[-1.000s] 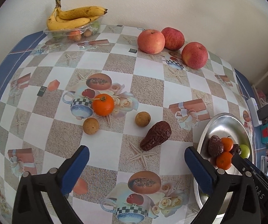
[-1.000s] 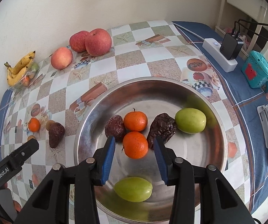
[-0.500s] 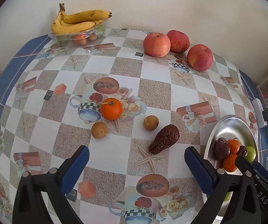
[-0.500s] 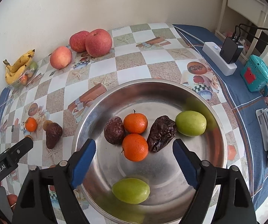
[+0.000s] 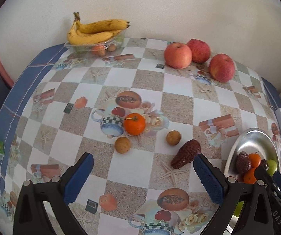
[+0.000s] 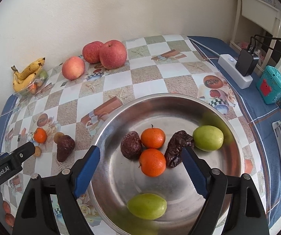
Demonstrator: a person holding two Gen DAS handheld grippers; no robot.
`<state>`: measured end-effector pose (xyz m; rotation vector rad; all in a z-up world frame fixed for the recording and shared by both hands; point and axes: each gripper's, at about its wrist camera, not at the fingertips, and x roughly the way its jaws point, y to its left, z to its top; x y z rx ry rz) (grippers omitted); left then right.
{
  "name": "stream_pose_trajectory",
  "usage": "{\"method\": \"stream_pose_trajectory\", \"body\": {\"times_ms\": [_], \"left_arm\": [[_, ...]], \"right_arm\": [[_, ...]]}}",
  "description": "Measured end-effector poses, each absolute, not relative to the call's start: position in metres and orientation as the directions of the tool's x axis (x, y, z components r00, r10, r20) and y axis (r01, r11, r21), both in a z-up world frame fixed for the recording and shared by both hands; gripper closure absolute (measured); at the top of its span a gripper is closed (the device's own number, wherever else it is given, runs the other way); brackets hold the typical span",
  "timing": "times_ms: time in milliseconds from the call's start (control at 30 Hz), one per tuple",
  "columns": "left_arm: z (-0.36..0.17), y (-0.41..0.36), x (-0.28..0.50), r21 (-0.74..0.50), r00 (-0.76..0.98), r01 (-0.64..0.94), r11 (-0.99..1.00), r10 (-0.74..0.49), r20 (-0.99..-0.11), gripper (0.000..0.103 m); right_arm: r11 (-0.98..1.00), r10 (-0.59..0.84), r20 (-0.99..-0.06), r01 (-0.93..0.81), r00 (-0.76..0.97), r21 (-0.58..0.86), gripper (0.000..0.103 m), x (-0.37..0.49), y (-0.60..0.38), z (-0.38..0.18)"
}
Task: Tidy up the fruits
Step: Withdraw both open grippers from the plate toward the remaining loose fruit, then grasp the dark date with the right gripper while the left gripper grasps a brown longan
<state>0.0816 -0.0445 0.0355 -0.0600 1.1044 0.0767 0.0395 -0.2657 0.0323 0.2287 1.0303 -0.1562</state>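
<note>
A steel bowl holds two oranges, two brown dried fruits and two green fruits. My right gripper is open and empty above the bowl's front. On the table lie an orange, two small tan round fruits and a brown dried fruit. My left gripper is open and empty, near the brown fruit. The bowl also shows in the left wrist view.
Three apples stand by the back wall. Bananas rest on a clear tray at the back left. A white power strip, a teal box and a phone stand lie to the right of the bowl.
My right gripper has opened wide over the bowl and let go of the orange. My left gripper has drawn back and up, so the table fruits look farther.
</note>
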Motion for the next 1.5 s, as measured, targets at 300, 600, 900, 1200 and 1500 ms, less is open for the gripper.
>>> {"method": "stream_pose_trajectory", "body": {"times_ms": [300,600,900,1200,1500], "left_arm": [[0.032,-0.014,0.09,0.016,0.42,-0.177,0.984,0.091,-0.903,0.0],[0.025,0.02,0.095,0.014,0.445,-0.232,0.973,0.119,-0.888,0.0],[0.032,0.044,0.104,-0.099,0.468,-0.225,0.969,0.018,-0.883,0.0],[0.05,0.067,0.108,-0.204,0.519,-0.205,0.957,-0.07,-0.852,0.0],[0.032,0.062,0.116,-0.183,0.492,-0.186,0.965,-0.07,-0.868,0.0]], "right_arm": [[0.978,0.019,-0.832,0.162,0.554,0.13,0.017,0.039,-0.247,0.033],[0.983,0.009,-0.844,0.15,0.536,0.106,0.017,0.048,-0.23,0.029],[0.98,0.024,-0.817,0.147,0.576,0.133,0.017,0.066,-0.212,0.047],[0.984,0.127,-0.824,0.036,0.552,0.176,0.017,0.088,-0.173,0.05],[0.984,0.155,-0.862,0.003,0.482,0.179,0.017,0.105,-0.148,0.028]]}}
